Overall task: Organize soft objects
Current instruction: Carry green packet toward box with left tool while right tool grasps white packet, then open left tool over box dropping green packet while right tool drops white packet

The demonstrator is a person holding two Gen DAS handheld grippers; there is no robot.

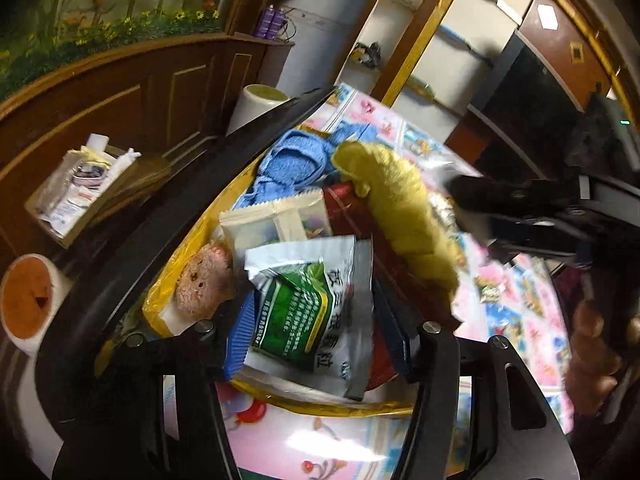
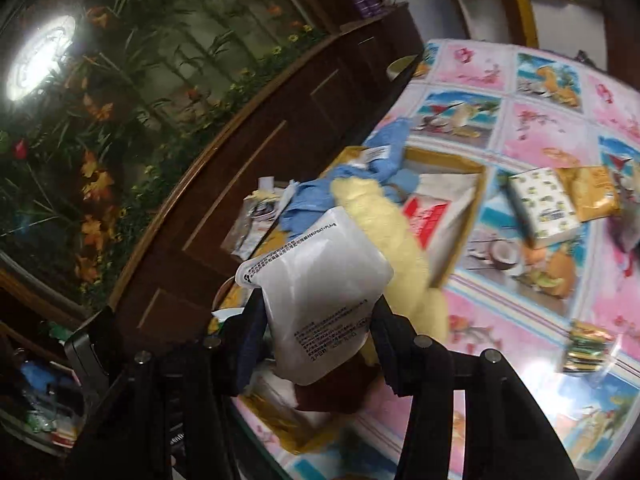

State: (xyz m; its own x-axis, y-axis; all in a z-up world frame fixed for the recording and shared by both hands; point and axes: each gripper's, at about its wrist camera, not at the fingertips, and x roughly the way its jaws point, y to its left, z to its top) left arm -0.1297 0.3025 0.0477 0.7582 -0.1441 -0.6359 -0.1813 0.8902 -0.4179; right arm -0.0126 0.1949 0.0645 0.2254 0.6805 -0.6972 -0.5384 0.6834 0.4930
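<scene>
My left gripper is shut on a green and silver sachet and holds it over the yellow-lined box. In the box lie a blue knitted cloth, a yellow fluffy cloth, a clear sachet and a pink plush toy. My right gripper is shut on a white pouch above the same box, next to the yellow cloth and the blue cloth. The right gripper also shows in the left wrist view.
A tissue pack, an orange snack bag and a small green packet lie on the patterned tablecloth. A wooden cabinet runs along the table's left edge. A tape roll and a cluttered tray sit at the left.
</scene>
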